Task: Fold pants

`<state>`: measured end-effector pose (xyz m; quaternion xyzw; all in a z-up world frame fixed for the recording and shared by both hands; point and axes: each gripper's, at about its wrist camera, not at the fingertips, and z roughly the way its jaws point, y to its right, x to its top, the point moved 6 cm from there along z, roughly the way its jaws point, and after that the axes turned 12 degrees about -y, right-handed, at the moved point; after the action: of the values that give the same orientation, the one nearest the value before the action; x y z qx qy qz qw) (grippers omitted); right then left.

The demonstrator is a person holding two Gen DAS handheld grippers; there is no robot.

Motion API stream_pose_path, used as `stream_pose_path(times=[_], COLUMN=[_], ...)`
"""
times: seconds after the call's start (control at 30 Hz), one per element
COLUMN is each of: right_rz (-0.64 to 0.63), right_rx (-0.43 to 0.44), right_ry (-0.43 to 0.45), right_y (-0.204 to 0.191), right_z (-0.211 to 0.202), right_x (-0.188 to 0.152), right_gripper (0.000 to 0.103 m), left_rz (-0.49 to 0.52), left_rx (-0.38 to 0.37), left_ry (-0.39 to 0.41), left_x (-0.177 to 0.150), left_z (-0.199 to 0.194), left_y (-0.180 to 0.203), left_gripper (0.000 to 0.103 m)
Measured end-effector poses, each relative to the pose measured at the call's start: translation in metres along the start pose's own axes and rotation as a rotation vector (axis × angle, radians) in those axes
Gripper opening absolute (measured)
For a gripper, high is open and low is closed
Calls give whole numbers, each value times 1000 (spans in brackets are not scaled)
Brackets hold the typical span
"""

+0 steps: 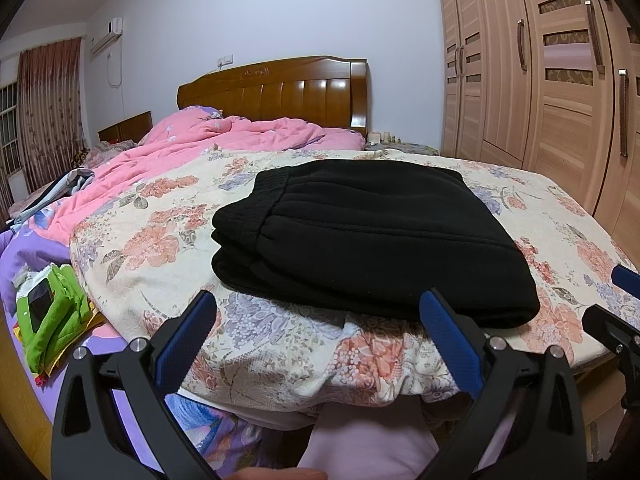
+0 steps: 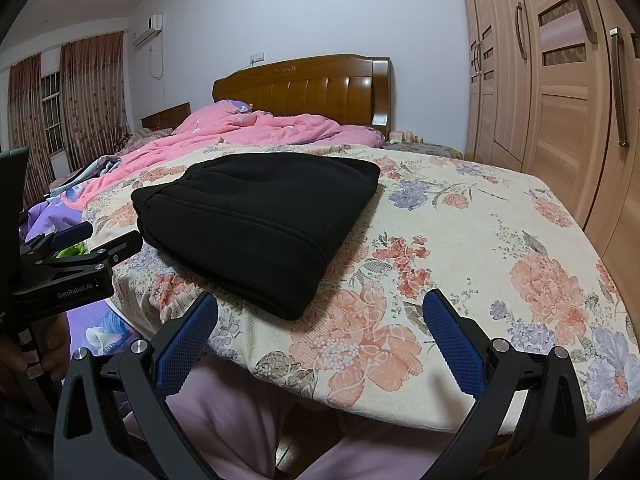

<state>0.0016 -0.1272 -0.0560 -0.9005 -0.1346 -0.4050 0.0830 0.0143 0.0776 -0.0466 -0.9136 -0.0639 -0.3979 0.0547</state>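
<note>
Item one, as I read it from my feeds: a bed covered by a cream floral-print bedspread (image 1: 168,248), its near edge just ahead of both my tools. Item two: a tall light-wood wardrobe with long metal handles (image 1: 560,92) along the right wall. Item three: a glossy brown wooden headboard (image 1: 280,96) at the far end. Item four: a rumpled pink quilt (image 1: 224,136) heaped on the far left part of the bed, well apart from the task piece. Item five: the folded black fleece pants (image 1: 360,232), a thick stacked bundle lying on the bedspread near its front edge, elastic waistband toward the left; nothing lies on top of them. Item six: a bright green fabric bundle (image 1: 60,312) on purple bedding at lower left, beside the bedspread. Item seven: my left gripper (image 1: 320,320), blue-padded fingers spread wide and empty, its right finger tip overlapping the bundle's near edge in view. Item eight: my right gripper (image 2: 320,320), likewise spread wide and empty, facing bare bedspread to the right of the pants.
</note>
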Motion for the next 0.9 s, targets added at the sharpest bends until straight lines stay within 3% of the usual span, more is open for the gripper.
stream_pose_path(times=[0.9], right_rz=[0], right_rx=[0], right_ry=[-2], right_y=[-1], right_z=[0], right_x=[-2], right_gripper=[99], left_rz=[0], left_rx=[0], left_ry=[20], left_x=[3], left_z=[-3], left_y=[-1], left_gripper=[101])
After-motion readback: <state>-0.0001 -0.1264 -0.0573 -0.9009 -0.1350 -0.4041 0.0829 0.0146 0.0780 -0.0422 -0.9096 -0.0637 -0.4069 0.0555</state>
